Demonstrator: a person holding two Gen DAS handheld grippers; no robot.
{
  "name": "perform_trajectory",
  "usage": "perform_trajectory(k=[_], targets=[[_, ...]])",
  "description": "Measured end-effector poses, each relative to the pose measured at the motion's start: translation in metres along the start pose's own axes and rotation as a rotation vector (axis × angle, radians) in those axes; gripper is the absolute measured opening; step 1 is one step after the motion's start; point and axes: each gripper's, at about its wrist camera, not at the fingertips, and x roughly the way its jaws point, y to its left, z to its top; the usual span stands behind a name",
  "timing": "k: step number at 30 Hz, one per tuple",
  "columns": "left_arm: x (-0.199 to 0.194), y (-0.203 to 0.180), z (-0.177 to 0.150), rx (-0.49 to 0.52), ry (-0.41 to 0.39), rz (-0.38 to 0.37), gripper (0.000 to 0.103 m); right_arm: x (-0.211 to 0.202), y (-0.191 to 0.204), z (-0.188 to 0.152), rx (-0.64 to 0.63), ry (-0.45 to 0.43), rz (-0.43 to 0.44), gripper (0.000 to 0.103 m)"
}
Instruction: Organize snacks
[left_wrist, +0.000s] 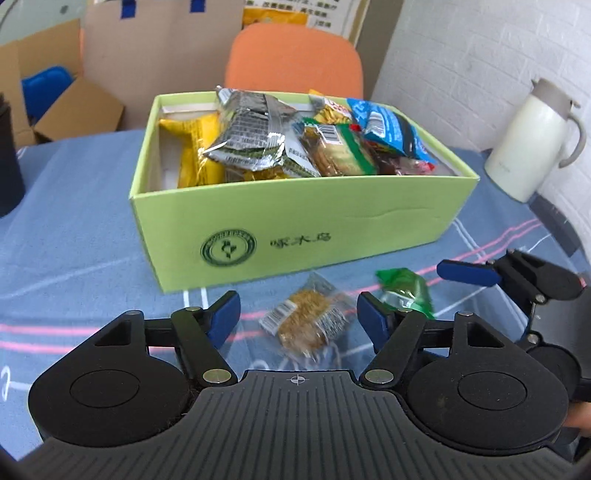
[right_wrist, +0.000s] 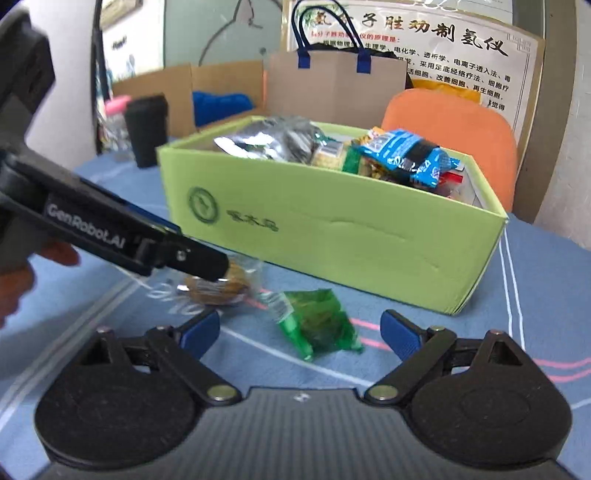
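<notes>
My left gripper (left_wrist: 297, 319) was released, fingers spread either side of a brown snack packet (left_wrist: 308, 325) lying on the bench (left_wrist: 74, 240). My right gripper (right_wrist: 301, 332) was also released, above a green snack packet (right_wrist: 317, 325) just beside the brown one. Bare striped cloth lay open around both packets. Just beyond them stood the near wall of the green box (left_wrist: 295, 221), heaped with snacks. Only the left view showed a white jug (left_wrist: 532, 144) at the box's right; only the right view showed a black cup (right_wrist: 146, 129) behind its left corner. An orange chair (left_wrist: 295, 59) stood farthest.
</notes>
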Motion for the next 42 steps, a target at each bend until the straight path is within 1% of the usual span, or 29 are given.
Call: perform_trajectory(k=[1, 2, 4, 5, 6, 13, 15, 19, 25, 29, 33, 36, 37, 38, 39, 40, 41, 42], targets=[[0.005, 0.000, 0.001, 0.011, 0.015, -0.004, 0.056, 0.011, -0.008, 0.001, 0.006, 0.015, 0.003, 0.093], [0.009, -0.001, 0.002, 0.013, 0.033, -0.004, 0.056, 0.012, -0.015, -0.002, 0.016, 0.024, 0.016, 0.093], [0.015, -0.001, 0.000, 0.038, 0.050, -0.051, 0.056, 0.011, -0.019, -0.007, 0.045, 0.018, 0.048, 0.093], [0.018, -0.001, -0.001, 0.041, 0.059, -0.064, 0.056, 0.007, -0.020, -0.010, 0.053, 0.008, 0.050, 0.093], [0.021, 0.000, -0.003, 0.041, 0.070, -0.064, 0.055, 0.007, -0.020, -0.011, 0.055, 0.007, 0.054, 0.093], [0.020, -0.006, -0.010, 0.069, 0.057, -0.046, 0.055, 0.012, -0.020, -0.006, 0.024, 0.007, 0.072, 0.094], [0.023, -0.008, -0.009, 0.070, 0.058, -0.043, 0.057, 0.012, -0.020, -0.007, 0.025, 0.007, 0.071, 0.094], [0.025, -0.010, -0.009, 0.082, 0.056, -0.041, 0.059, 0.012, -0.021, -0.007, 0.017, 0.009, 0.078, 0.094], [0.027, -0.010, -0.008, 0.111, 0.059, -0.044, 0.060, 0.010, -0.026, -0.007, -0.024, 0.022, 0.124, 0.094], [0.028, -0.009, -0.008, 0.106, 0.059, -0.055, 0.061, 0.009, -0.022, -0.006, -0.011, 0.032, 0.098, 0.094], [0.027, -0.008, -0.008, 0.106, 0.060, -0.058, 0.061, 0.010, -0.022, -0.005, -0.021, 0.035, 0.113, 0.094], [0.027, -0.008, -0.007, 0.105, 0.067, -0.057, 0.059, 0.009, -0.022, -0.003, -0.025, 0.052, 0.094, 0.093], [0.027, -0.009, -0.007, 0.107, 0.069, -0.055, 0.059, 0.008, -0.022, -0.003, -0.021, 0.055, 0.095, 0.092], [0.026, -0.010, -0.008, 0.110, 0.067, -0.046, 0.056, 0.007, -0.023, -0.003, -0.009, 0.055, 0.101, 0.089], [0.026, -0.010, -0.008, 0.120, 0.064, -0.031, 0.041, 0.005, -0.024, -0.004, -0.011, 0.046, 0.103, 0.085], [0.025, -0.011, -0.008, 0.129, 0.063, -0.023, 0.037, 0.002, -0.023, -0.004, -0.009, 0.036, 0.096, 0.071], [0.023, -0.010, -0.008, 0.128, 0.067, -0.027, 0.026, 0.000, -0.024, -0.004, 0.004, 0.032, 0.090, 0.048], [0.021, -0.009, -0.009, 0.116, 0.073, -0.039, 0.015, -0.002, -0.025, -0.003, 0.011, 0.037, 0.082, 0.043]])
